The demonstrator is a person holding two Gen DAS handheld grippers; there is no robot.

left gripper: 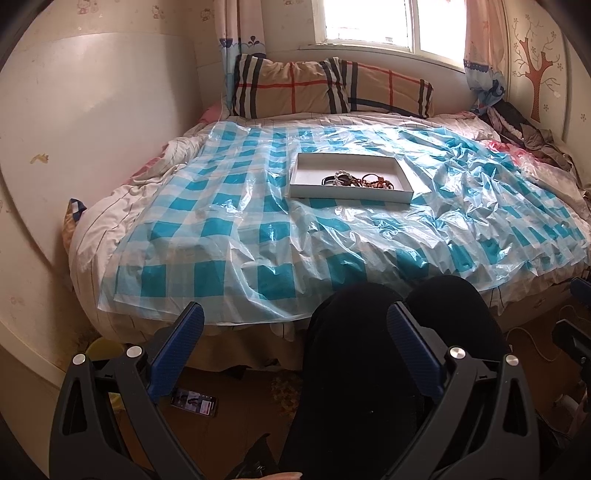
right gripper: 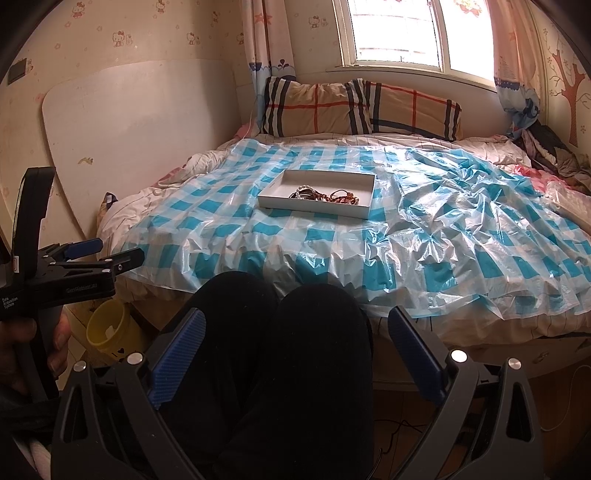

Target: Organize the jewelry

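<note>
The left gripper (left gripper: 295, 325) has its blue fingers spread wide w/ nothing between them. It is held low over the person's knees (left gripper: 399, 314), in front of the bed edge. The right gripper (right gripper: 297, 328) is the same: fingers wide apart, holding nothing, also above the knees.

Far ahead of both claws, well apart from them, a white tray (left gripper: 295, 177) lies on a blue-and-white check plastic sheet (left gripper: 207, 229) that covers the bed. From the left claw the tray is ahead and a bit to the right; from the right claw, ahead and slightly left. Inside the tray is a heap of jewelry (left gripper: 360, 180), approx. in its near half: white beads, dark bands and brown-orange beads, tangled together. I cannot separate single pieces.

Beyond the tray, a plaid pillow (left gripper: 332, 88) stands against the wall under the window (left gripper: 373, 22).

In the right wrist view the left gripper shows at the far left side, also spread. A yellow cup (right gripper: 107, 328) sits on the floor near it.
</note>
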